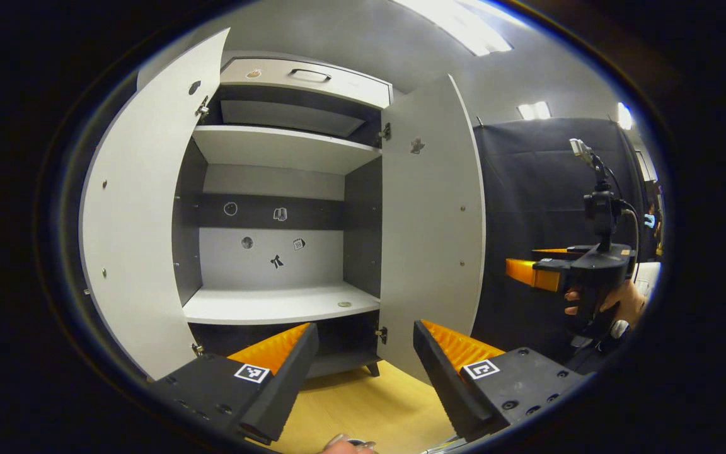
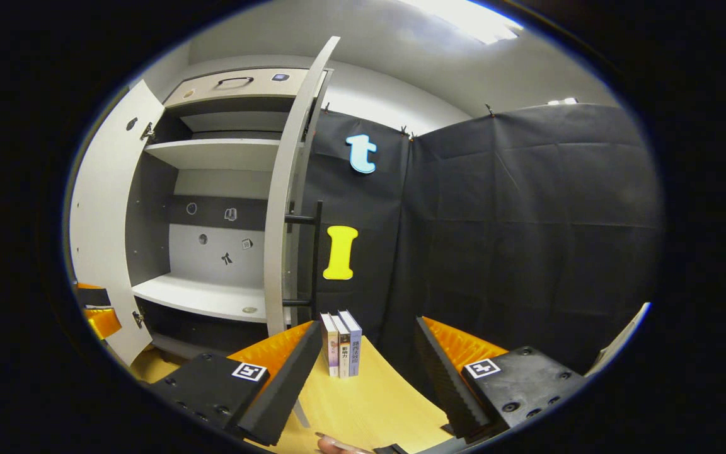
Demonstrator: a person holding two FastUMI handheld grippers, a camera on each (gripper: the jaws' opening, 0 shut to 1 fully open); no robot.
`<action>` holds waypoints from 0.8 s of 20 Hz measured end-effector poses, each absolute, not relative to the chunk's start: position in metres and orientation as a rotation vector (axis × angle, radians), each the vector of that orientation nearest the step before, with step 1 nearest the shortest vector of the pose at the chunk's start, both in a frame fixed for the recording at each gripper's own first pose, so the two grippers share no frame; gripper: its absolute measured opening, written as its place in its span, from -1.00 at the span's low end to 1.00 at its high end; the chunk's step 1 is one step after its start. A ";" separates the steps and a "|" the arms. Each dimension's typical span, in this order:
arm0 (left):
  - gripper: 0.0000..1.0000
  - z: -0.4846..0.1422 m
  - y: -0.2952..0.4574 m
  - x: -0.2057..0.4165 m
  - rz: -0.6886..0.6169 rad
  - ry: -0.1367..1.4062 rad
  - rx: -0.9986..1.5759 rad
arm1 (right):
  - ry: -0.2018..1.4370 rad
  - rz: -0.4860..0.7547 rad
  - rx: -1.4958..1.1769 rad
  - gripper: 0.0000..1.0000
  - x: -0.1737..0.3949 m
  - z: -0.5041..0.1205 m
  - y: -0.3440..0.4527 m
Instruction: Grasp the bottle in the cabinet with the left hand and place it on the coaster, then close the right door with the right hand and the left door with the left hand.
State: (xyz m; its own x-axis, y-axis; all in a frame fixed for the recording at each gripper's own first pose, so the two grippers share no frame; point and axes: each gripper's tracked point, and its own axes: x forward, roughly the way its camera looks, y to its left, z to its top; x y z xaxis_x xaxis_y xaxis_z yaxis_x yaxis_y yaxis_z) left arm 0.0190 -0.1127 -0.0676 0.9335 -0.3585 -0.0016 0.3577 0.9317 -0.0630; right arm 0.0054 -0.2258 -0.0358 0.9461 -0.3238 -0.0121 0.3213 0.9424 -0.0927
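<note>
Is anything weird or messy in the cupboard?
Nothing looks spilled or broken. Both doors, the left door and the right door, stand wide open, and the middle shelf holds just a small round thing, no bottle.

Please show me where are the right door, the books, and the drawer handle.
right door (image 1: 432,227), left gripper view, middle of its inner face.
books (image 2: 341,343), right gripper view, spine of the middle book.
drawer handle (image 1: 310,75), left gripper view, middle of the grip.
</note>
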 end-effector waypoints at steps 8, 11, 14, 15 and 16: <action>0.91 -0.049 -0.122 0.035 -0.137 -0.003 -0.032 | 0.047 0.000 -0.007 0.92 0.054 -0.045 -0.205; 0.92 -0.060 -0.136 0.031 -0.097 0.034 -0.066 | 0.055 0.106 0.022 0.89 0.057 -0.048 -0.188; 0.92 -0.068 -0.134 0.025 -0.057 0.066 -0.086 | 0.071 0.194 0.070 0.89 0.062 -0.052 -0.163; 0.92 -0.069 -0.129 0.024 -0.044 0.070 -0.093 | 0.072 0.218 0.070 0.89 0.064 -0.052 -0.154; 0.92 -0.068 -0.124 0.022 -0.032 0.069 -0.097 | 0.070 0.238 0.065 0.91 0.066 -0.053 -0.144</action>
